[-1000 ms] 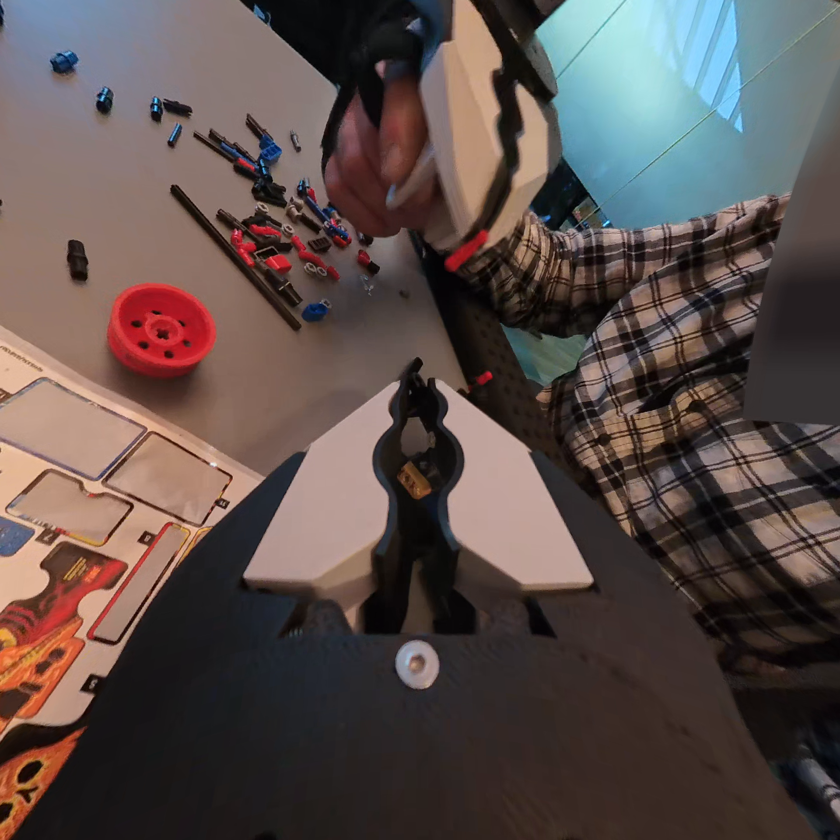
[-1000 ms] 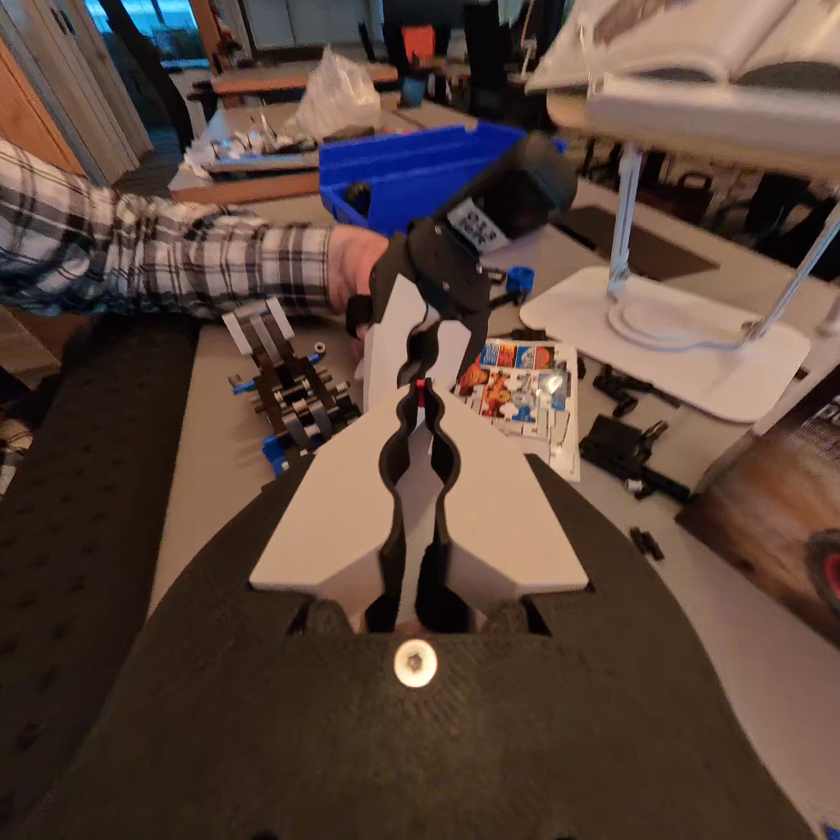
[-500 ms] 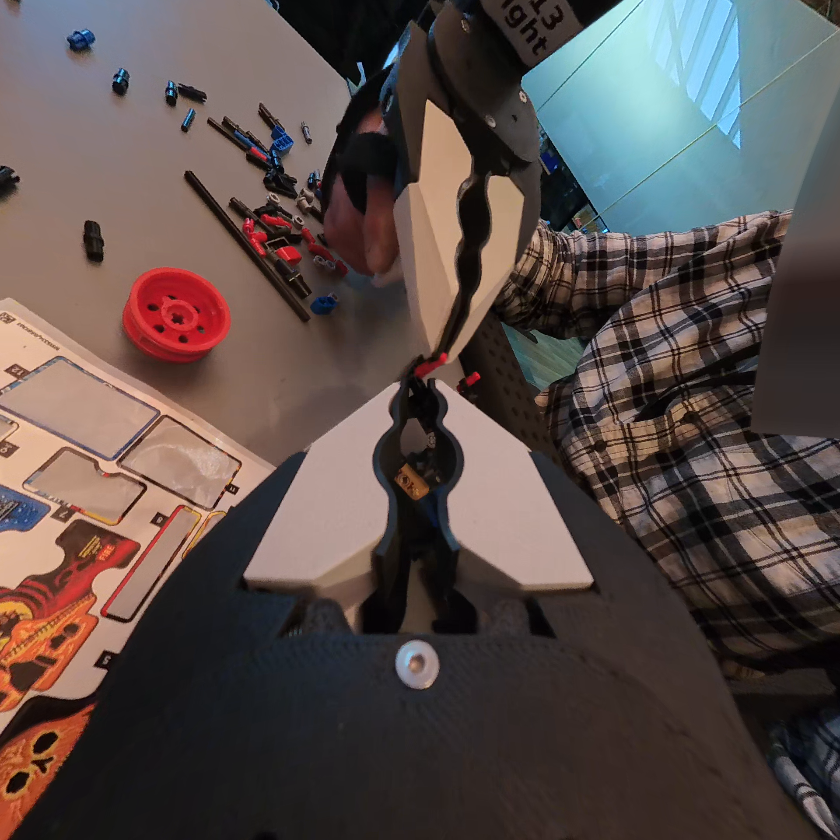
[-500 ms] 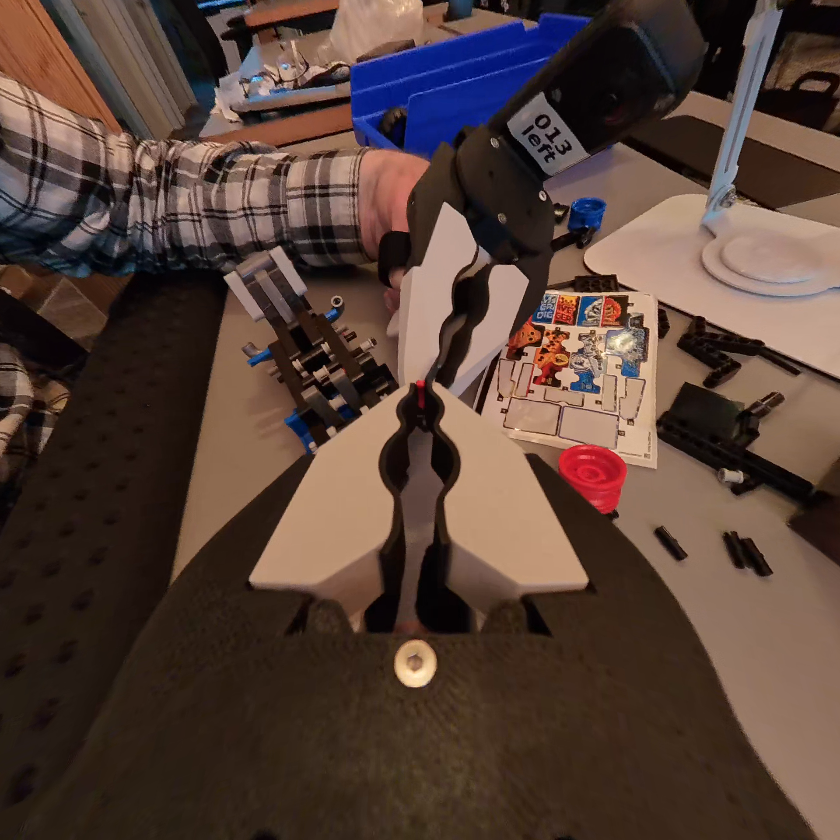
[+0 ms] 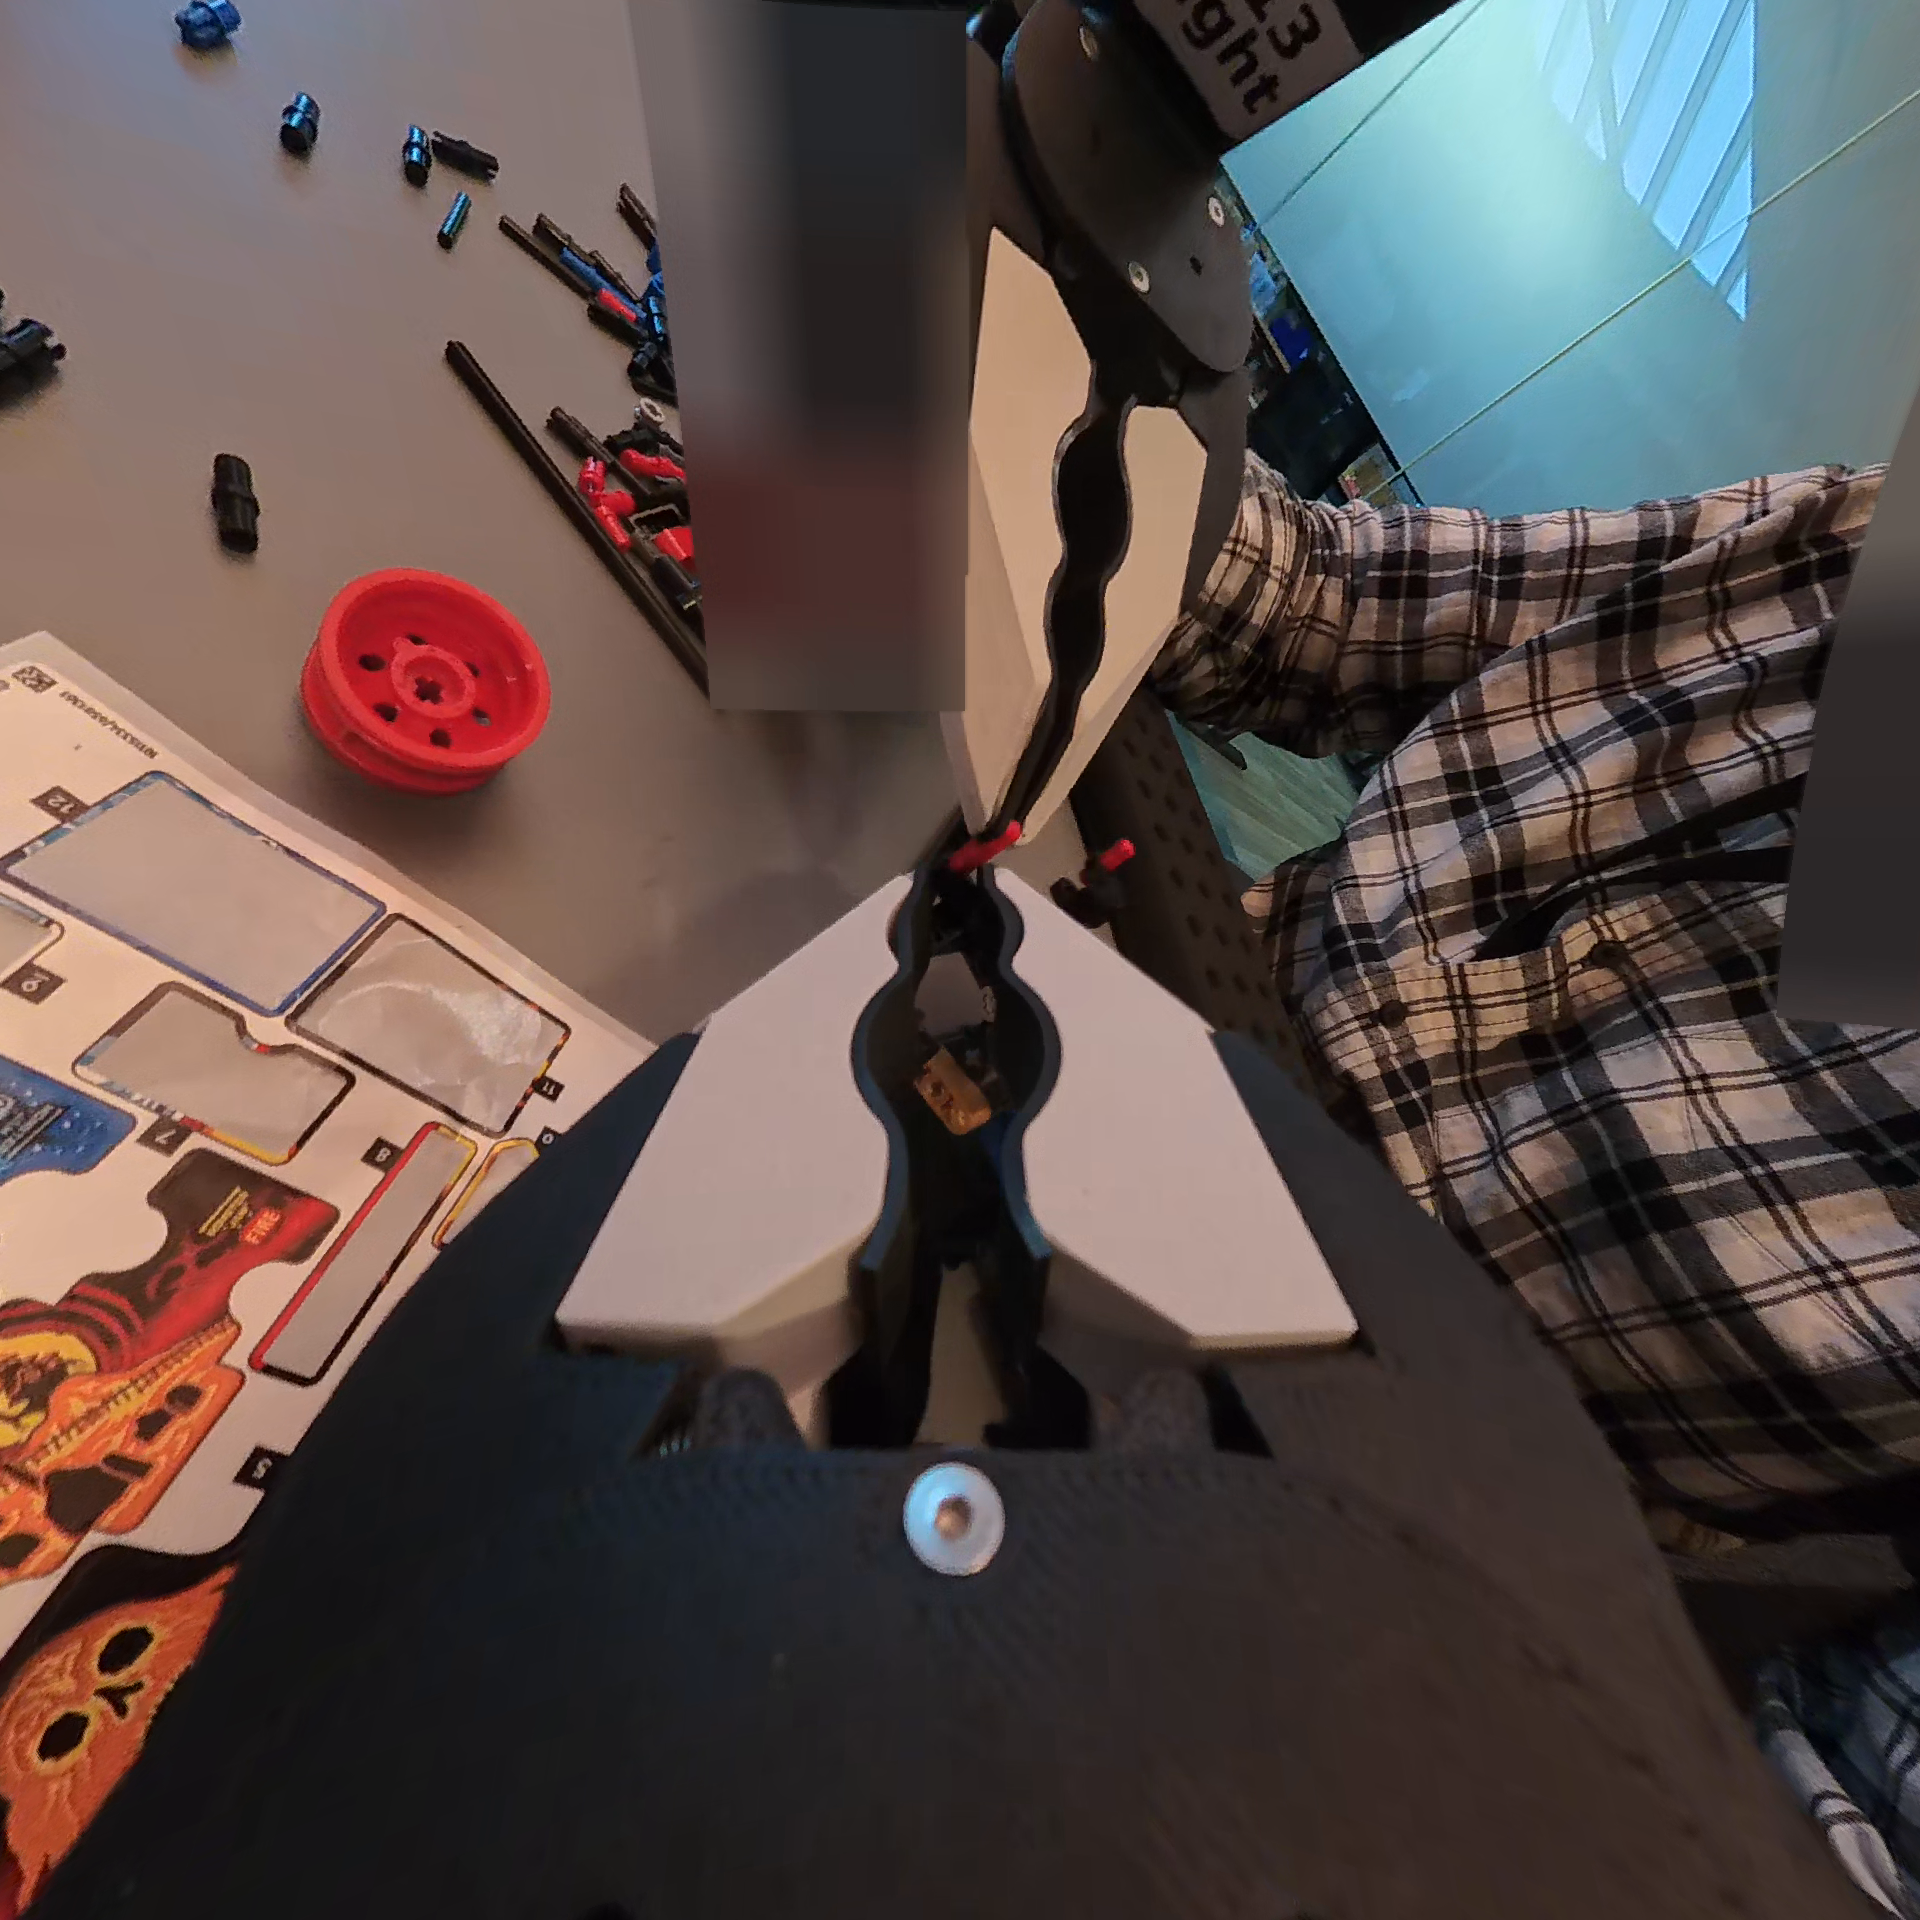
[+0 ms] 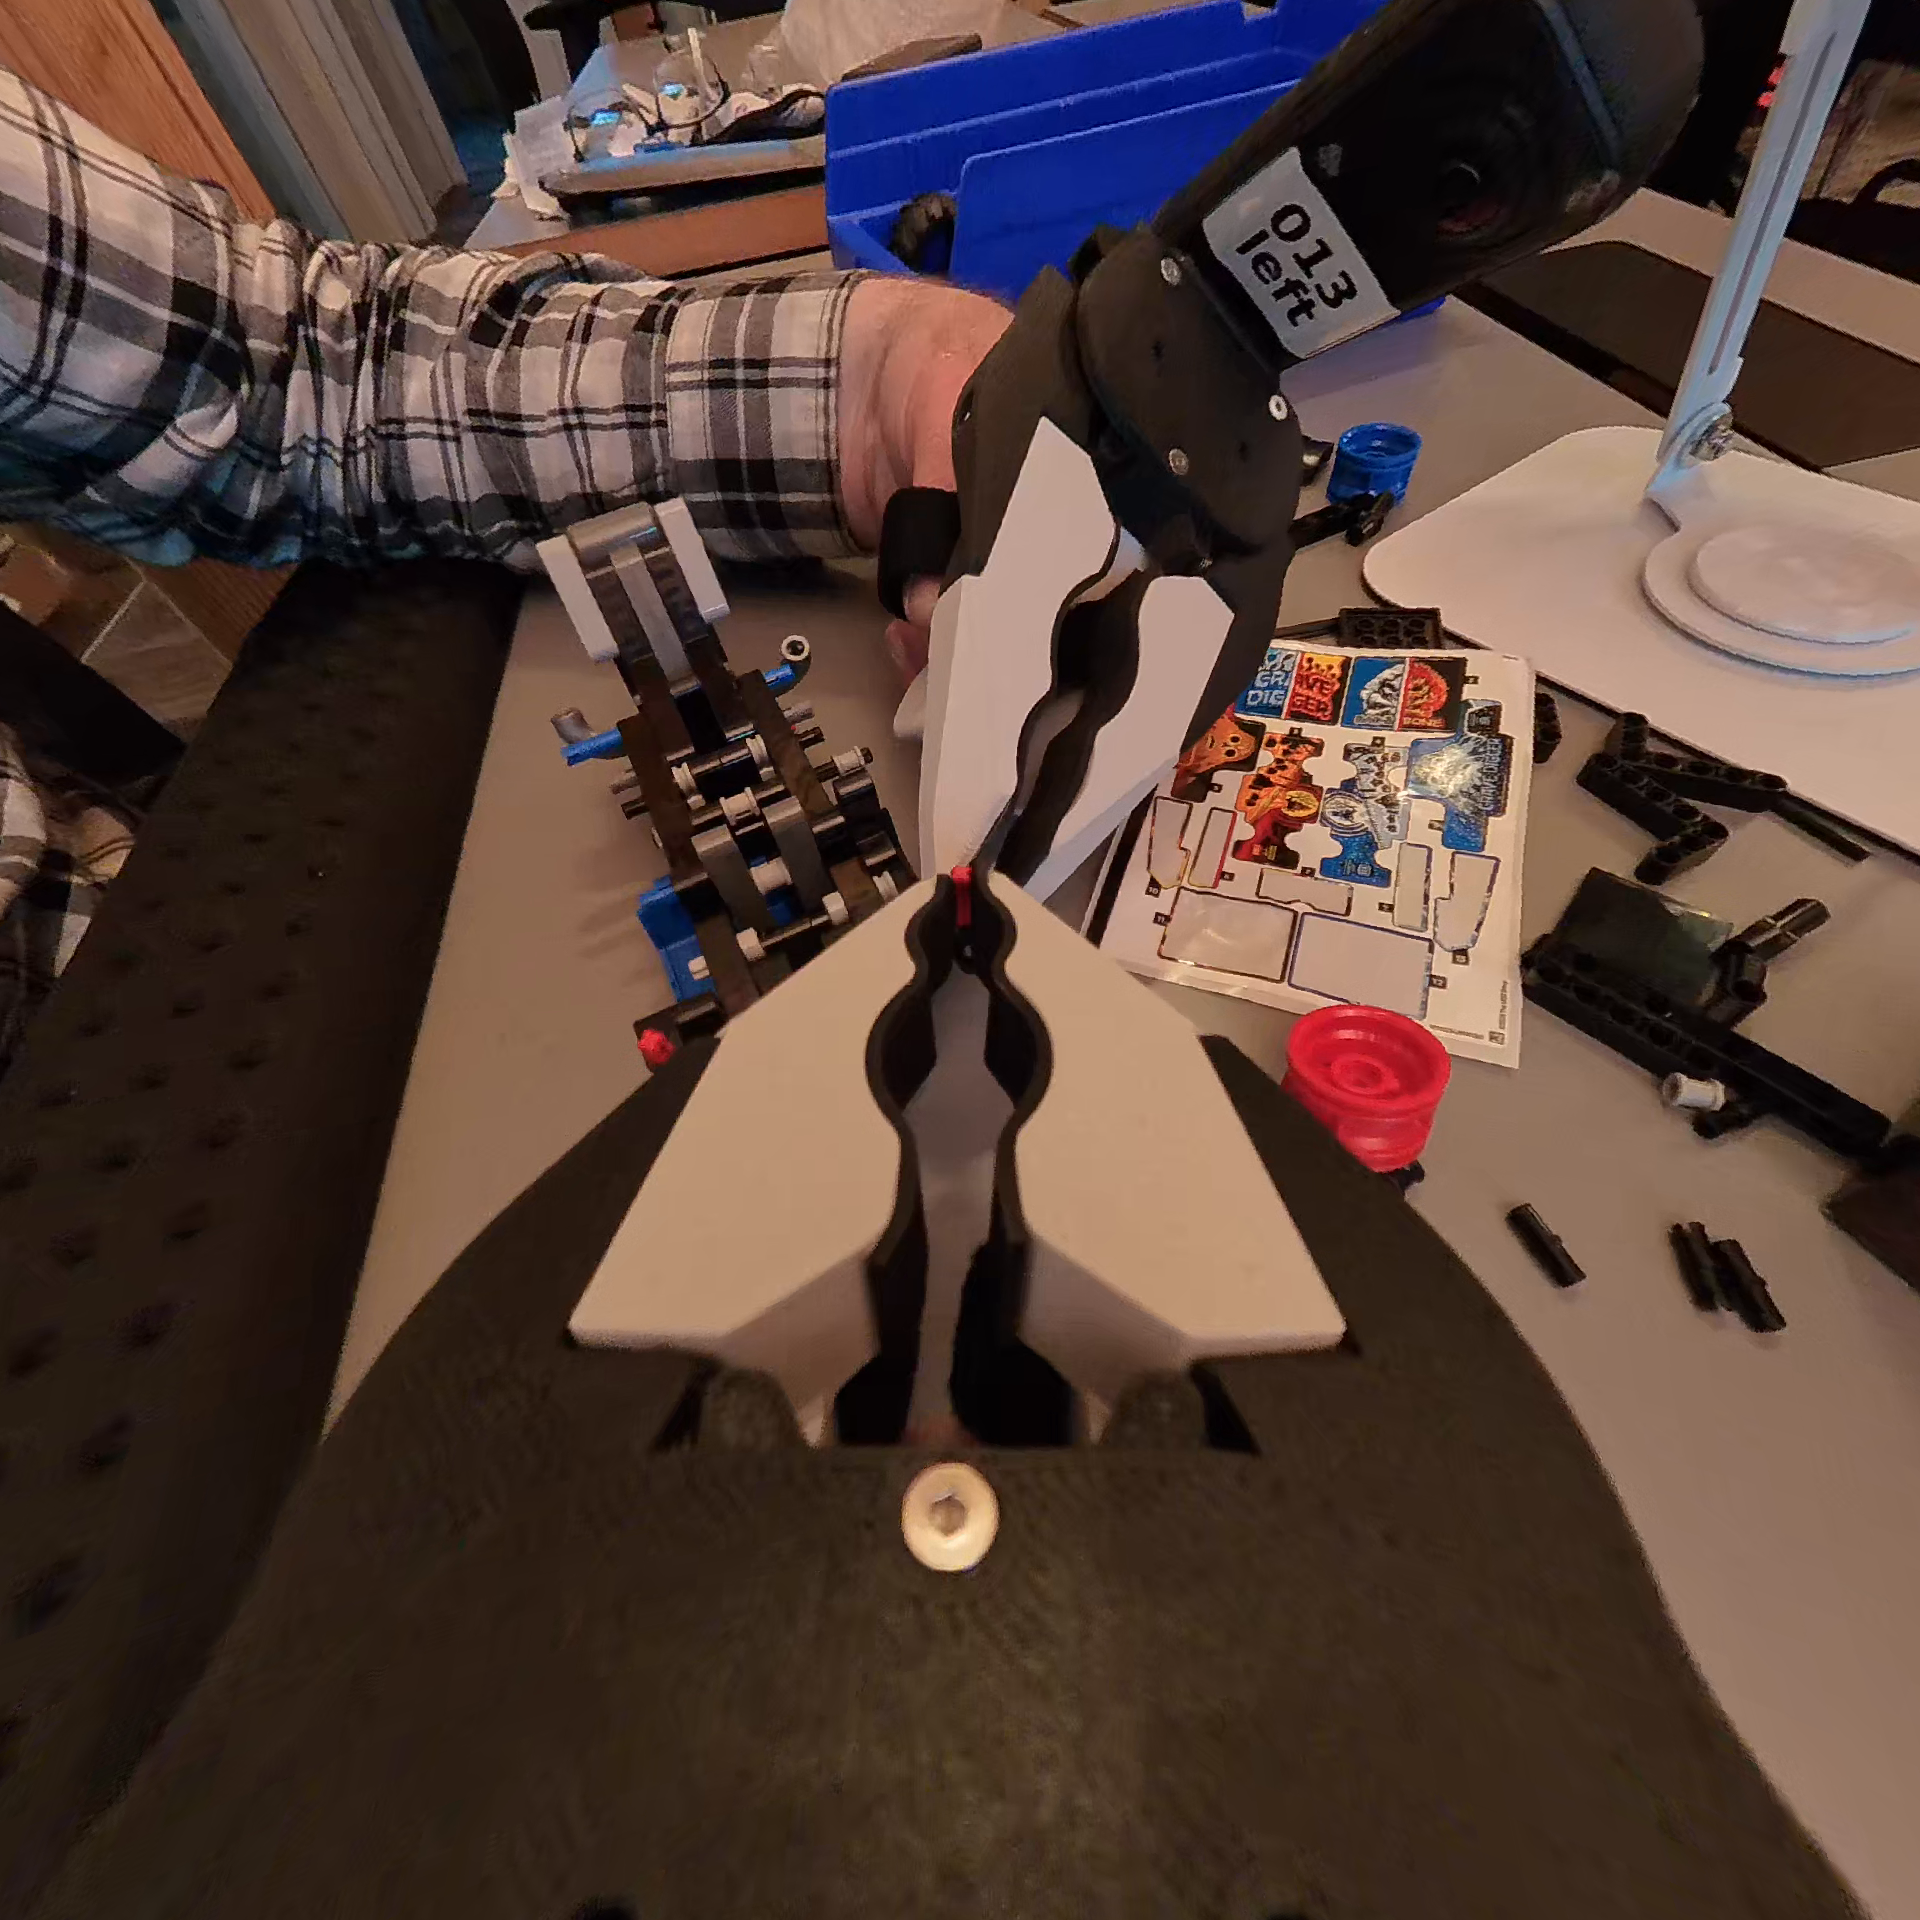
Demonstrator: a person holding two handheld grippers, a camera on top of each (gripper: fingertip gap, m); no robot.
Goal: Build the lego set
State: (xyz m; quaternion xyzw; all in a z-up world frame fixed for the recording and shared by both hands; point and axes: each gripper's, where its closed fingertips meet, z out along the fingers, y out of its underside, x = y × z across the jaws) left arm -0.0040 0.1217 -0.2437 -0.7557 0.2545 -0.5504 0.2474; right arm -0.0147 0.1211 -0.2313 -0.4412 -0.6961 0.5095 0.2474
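Note:
My left gripper (image 5: 951, 888) is shut on a small black lego piece (image 5: 948, 935) with a tan part (image 5: 951, 1101) deeper between the jaws. My right gripper (image 6: 961, 888) is shut on a short red pin (image 6: 962, 896). The two grippers meet tip to tip above the table's near edge. The red pin (image 5: 985, 844) touches the end of the black piece. In the left wrist view the right gripper (image 5: 987, 821) comes down from above. In the right wrist view the left gripper (image 6: 992, 847) does the same. The partly built black, grey and blue model (image 6: 727, 810) lies on the table just left of the tips.
A red wheel hub (image 5: 426, 696) lies beside a sticker sheet (image 6: 1340, 831). Several loose pins and axles (image 5: 613, 457) are scattered on the grey table. Black beams (image 6: 1662, 790), a white lamp base (image 6: 1662, 582) and a blue bin (image 6: 1039, 135) stand to the right and behind. My left and right fingertips are right by each other.
The right gripper has swung down and brought its red pin against the tip of the left gripper's piece. Both grippers have stayed shut on their parts.

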